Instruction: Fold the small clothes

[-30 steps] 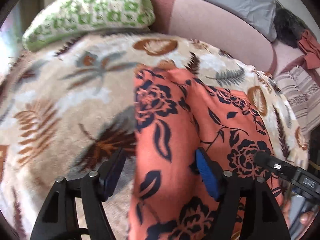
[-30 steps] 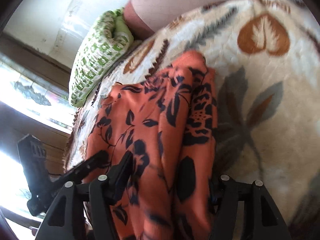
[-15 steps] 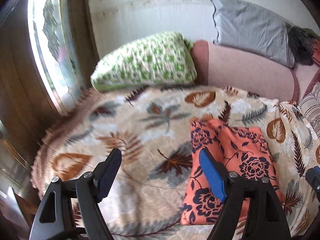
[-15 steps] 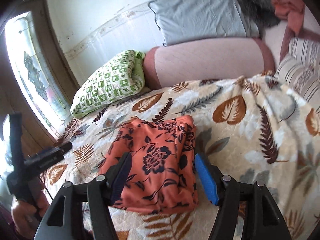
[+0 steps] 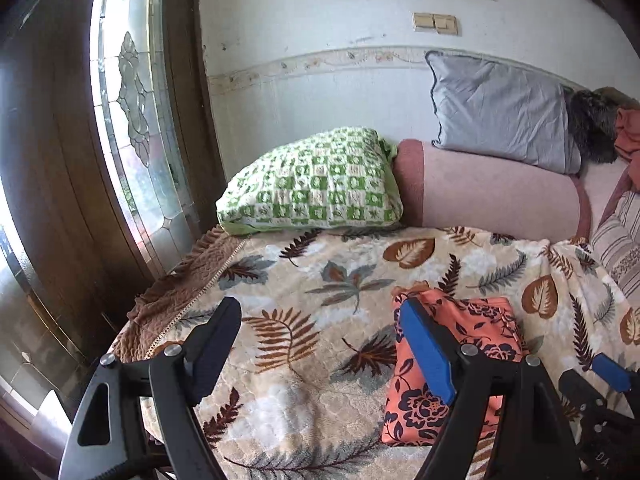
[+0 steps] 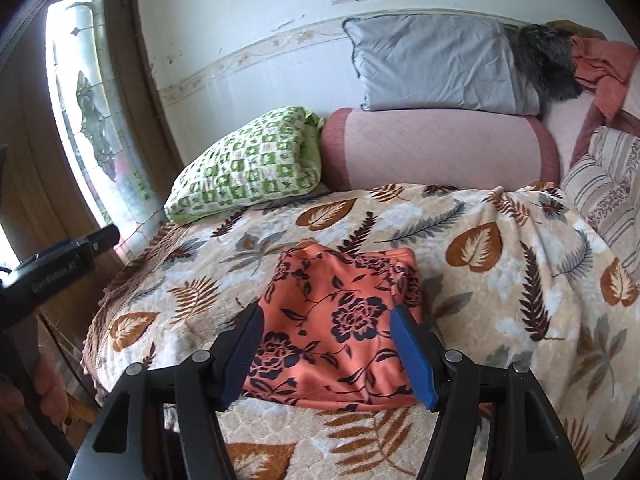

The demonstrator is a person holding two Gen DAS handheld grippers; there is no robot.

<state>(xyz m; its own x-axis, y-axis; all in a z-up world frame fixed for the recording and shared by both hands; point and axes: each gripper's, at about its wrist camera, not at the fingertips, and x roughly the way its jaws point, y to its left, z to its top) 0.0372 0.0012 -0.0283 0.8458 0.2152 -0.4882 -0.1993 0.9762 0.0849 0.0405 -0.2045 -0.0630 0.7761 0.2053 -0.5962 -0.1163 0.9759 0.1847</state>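
An orange garment with dark blue flowers (image 6: 340,320) lies folded into a compact rectangle on the leaf-patterned blanket (image 6: 500,280). It also shows in the left wrist view (image 5: 476,344), partly behind my right finger there. My left gripper (image 5: 320,344) is open and empty, held above the blanket to the left of the garment. My right gripper (image 6: 326,354) is open and empty, raised above the garment's near edge, apart from it. The right gripper's tip (image 5: 610,372) shows at the right edge of the left wrist view.
A green checked pillow (image 5: 316,184) and a pink bolster (image 5: 492,192) lie at the head of the bed, a grey pillow (image 5: 500,112) on top. A striped cushion (image 6: 604,188) is at right. A wooden door with glass (image 5: 132,120) stands left of the bed.
Both grippers have pulled back and up from the garment, which they were close over a second ago. The garment now lies folded and free on the blanket.
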